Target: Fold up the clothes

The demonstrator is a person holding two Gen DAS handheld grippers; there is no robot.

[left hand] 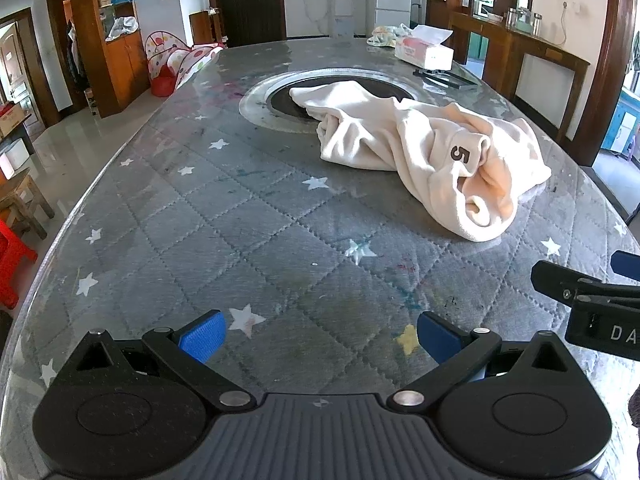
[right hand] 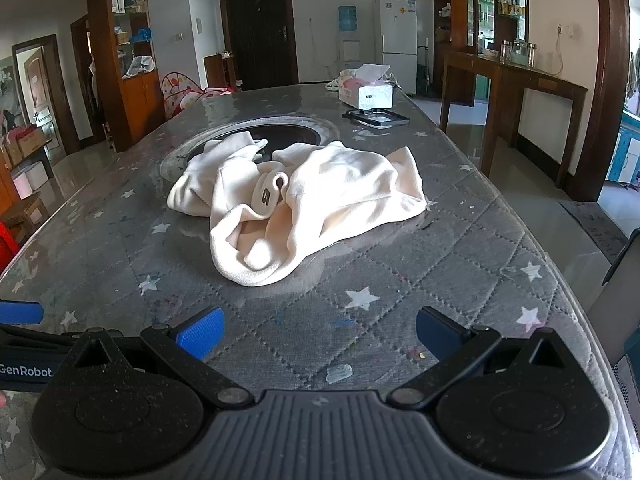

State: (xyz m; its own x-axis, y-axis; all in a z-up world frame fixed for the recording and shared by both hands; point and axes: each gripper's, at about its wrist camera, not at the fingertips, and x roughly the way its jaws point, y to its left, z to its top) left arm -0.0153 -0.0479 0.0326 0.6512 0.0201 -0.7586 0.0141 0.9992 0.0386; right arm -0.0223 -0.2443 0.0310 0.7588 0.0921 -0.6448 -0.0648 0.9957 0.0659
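A cream garment (left hand: 424,148) with a dark "5" printed on it lies crumpled on the grey star-patterned quilted table (left hand: 224,232), partly over a round dark inset. It also shows in the right wrist view (right hand: 296,200). My left gripper (left hand: 320,336) is open and empty, hovering over the near table, well short of the garment. My right gripper (right hand: 318,334) is open and empty, also short of the garment. Part of the right gripper's body (left hand: 592,300) shows at the right edge of the left wrist view.
A tissue box (right hand: 366,92) and a flat black frame (right hand: 378,117) sit at the table's far end. The round inset (left hand: 320,96) lies mid-table. A wooden sideboard (right hand: 516,92) stands right; shelves, a red stool (left hand: 12,260) and a play tent stand left.
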